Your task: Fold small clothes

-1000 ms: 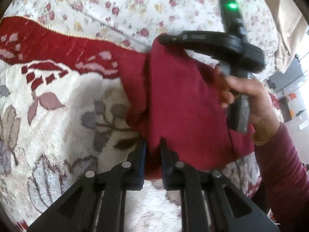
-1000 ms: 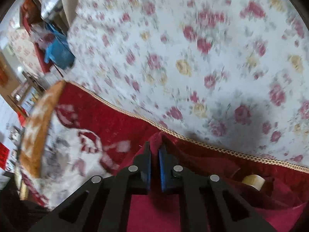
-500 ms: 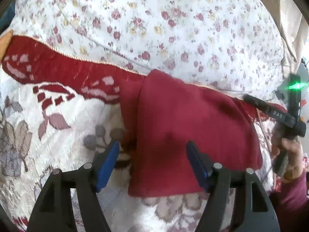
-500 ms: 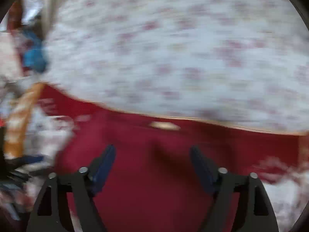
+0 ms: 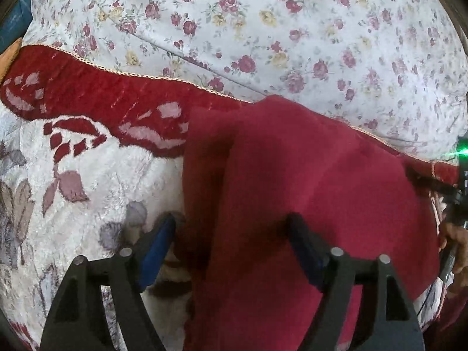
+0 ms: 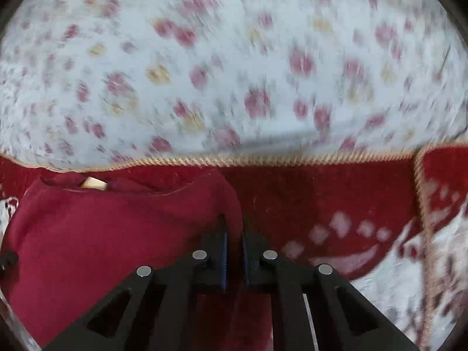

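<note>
Here, left hand-held gripper [image 5: 231, 239] spread over red garment [image 5: 307, 193], right hand-held gripper [image 6: 233, 235] pinching its edge, pale neck label [image 6: 94, 183] unreadable

Far side: white floral sheet [image 5: 263, 29] with small red and yellow roses. Near side: plush blanket [image 5: 87, 175], red border, pale leaf pattern, gold cord edging [image 6: 204, 161]. Soft, even light. Something blue [image 5: 11, 20] far left.

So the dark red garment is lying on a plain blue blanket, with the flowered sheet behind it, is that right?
Not quite. In the left wrist view the dark red garment lies on a red and white patterned blanket, not a plain blue one. The flowered sheet is behind it.
</note>
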